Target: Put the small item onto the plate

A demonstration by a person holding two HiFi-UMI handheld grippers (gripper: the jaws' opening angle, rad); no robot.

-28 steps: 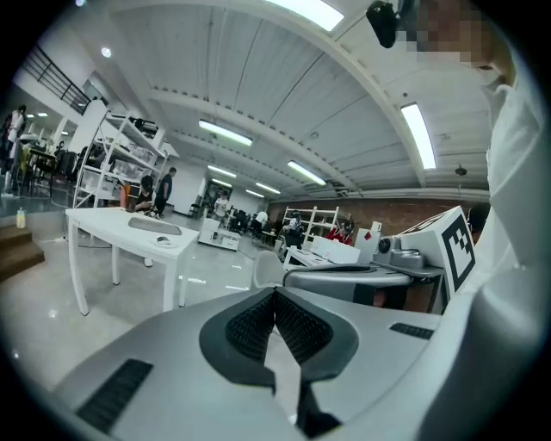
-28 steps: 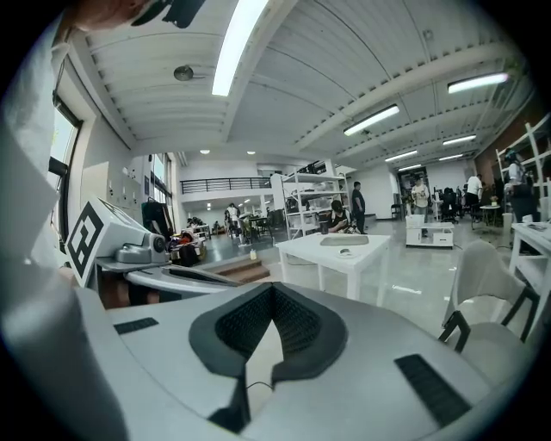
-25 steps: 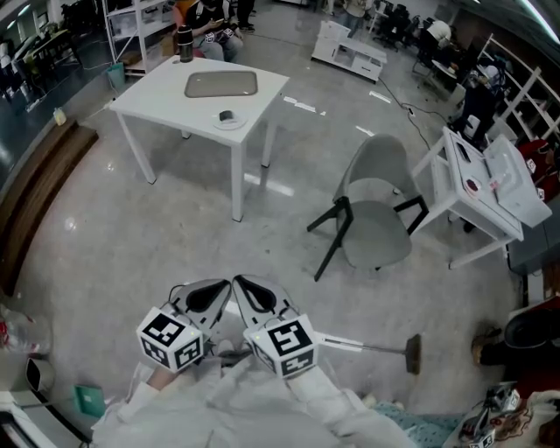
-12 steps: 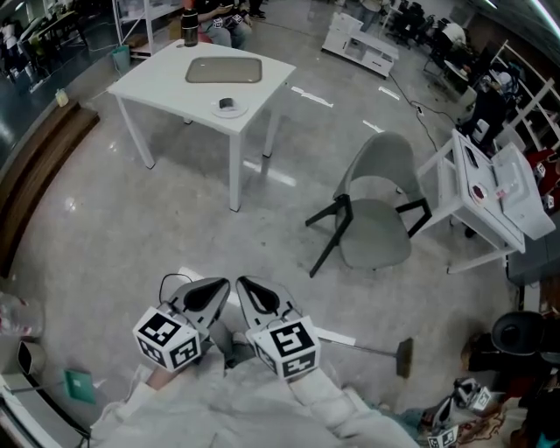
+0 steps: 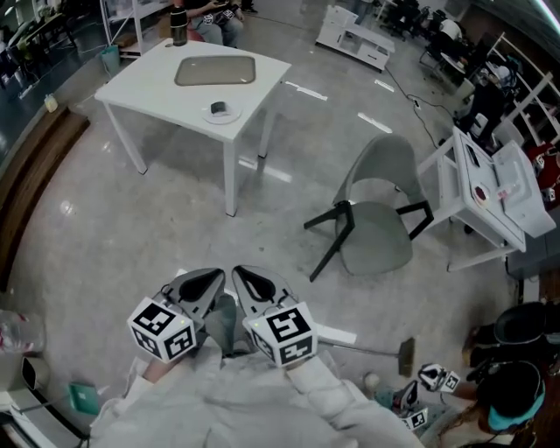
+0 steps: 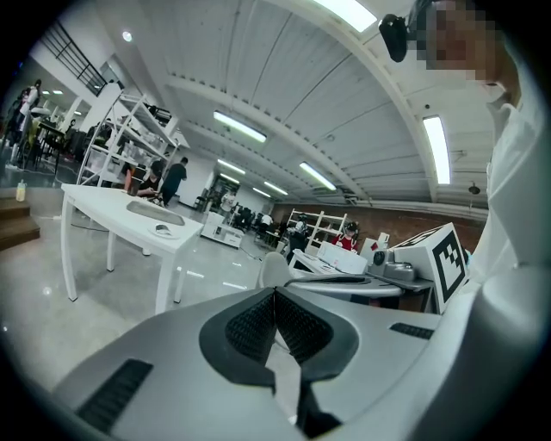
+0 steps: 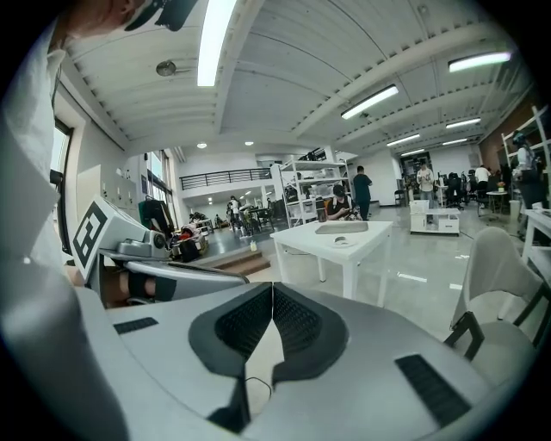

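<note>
A small dark item (image 5: 220, 108) lies on a white plate (image 5: 210, 115) near the front edge of a white table (image 5: 157, 83), far across the floor. The same plate (image 6: 163, 230) shows tiny in the left gripper view, and the plate (image 7: 343, 241) also in the right gripper view. My left gripper (image 5: 217, 277) and right gripper (image 5: 237, 276) are held close to my body, side by side, well short of the table. Both are shut with nothing between their pads.
A grey tray (image 5: 215, 71) and a dark bottle (image 5: 178, 26) stand on the table. A grey chair (image 5: 372, 219) lies tipped to the right, beside a white cart (image 5: 486, 197). A long-handled tool (image 5: 385, 350) lies on the floor. People sit beyond the table.
Both grippers have shifted slightly forward and down together, staying shut. The view has swung, so the table sits a little further left and up in the head view.
</note>
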